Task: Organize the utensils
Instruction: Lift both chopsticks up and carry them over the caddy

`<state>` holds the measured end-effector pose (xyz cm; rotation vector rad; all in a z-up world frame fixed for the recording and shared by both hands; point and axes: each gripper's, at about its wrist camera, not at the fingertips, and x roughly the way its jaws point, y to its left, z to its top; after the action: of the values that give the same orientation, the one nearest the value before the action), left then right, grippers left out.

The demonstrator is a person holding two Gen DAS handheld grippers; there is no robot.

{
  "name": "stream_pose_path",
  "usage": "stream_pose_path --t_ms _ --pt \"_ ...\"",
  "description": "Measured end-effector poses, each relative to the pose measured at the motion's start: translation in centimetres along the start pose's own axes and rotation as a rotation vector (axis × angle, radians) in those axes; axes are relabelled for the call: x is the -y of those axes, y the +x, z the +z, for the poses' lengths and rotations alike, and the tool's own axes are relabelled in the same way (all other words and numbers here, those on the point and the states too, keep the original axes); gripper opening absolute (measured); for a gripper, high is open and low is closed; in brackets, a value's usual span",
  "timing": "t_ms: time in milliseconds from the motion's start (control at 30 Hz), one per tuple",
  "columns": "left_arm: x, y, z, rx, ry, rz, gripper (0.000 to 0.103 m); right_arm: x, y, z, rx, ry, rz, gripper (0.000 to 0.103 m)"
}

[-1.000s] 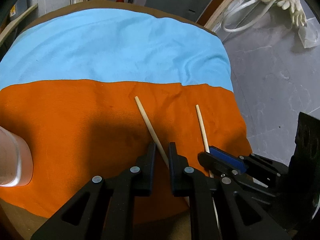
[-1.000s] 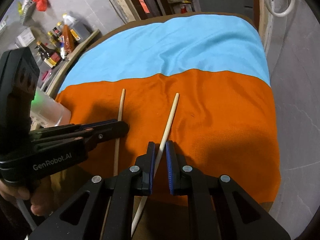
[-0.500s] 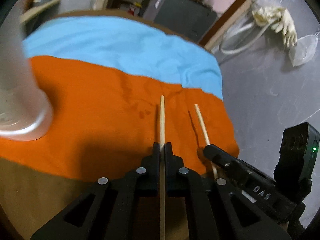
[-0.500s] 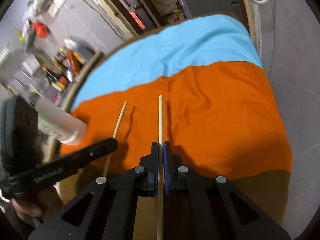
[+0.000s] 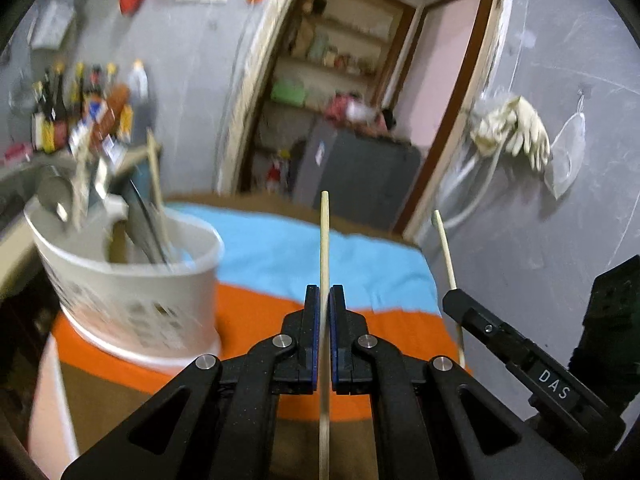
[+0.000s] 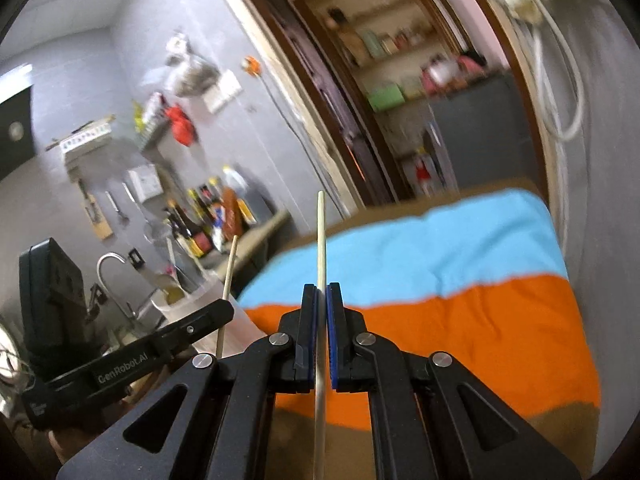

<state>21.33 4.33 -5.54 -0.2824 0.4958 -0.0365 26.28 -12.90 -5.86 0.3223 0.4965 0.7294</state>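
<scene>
Left wrist view: left gripper (image 5: pixel 324 292) jaws pinching chopstick (image 5: pixel 324 240), tip toward 12 o'clock, clear of cloth (image 5: pixel 260 312). Right gripper (image 6: pixel 321 292) clamped on second chopstick (image 6: pixel 320 240). Utensil basket (image 5: pixel 132 292) at 9 o'clock. Step: carrying. Next, likely: swing over basket, tip down, release.

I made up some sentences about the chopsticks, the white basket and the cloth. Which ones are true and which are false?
1. Each gripper is shut on one chopstick. True: the left gripper clamps the left chopstick, and the right gripper clamps the right chopstick.
2. Both chopsticks lie flat on the cloth. False: both are held up above the cloth.
3. The white basket is empty. False: utensils stick out of it.
4. The white basket stands on the orange part of the cloth. True.
5. The cloth is green and yellow. False: it is blue and orange.
</scene>
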Motion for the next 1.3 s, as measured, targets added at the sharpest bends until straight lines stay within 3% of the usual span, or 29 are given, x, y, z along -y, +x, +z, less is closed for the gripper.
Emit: stream_pose_path --t_ms 200,467,800,1067,1300 --pt "-1.3 -2.3 1.5 0.098 0.030 0.029 0.002 -4.2 0.4 1.3 0.082 -0.090 0.029 0.003" --pt "-6.3 -6.3 4.2 0.211 -0.021 0.031 0.002 -8.1 1.9 2.7 0.149 -0.127 0.108 0.003" --pt "-15.8 -7.8 8.7 0.321 -0.140 0.022 0.002 -11.0 6.8 4.3 0.258 -0.012 0.249 0.003" --pt "-22.3 -6.6 10.2 0.383 -0.242 0.031 0.002 -10.5 11.0 4.0 0.307 0.054 0.219 0.003" --pt "-23.4 -5.4 10.4 0.407 -0.231 0.032 0.002 -10.9 12.9 3.9 0.337 0.019 0.185 0.003"
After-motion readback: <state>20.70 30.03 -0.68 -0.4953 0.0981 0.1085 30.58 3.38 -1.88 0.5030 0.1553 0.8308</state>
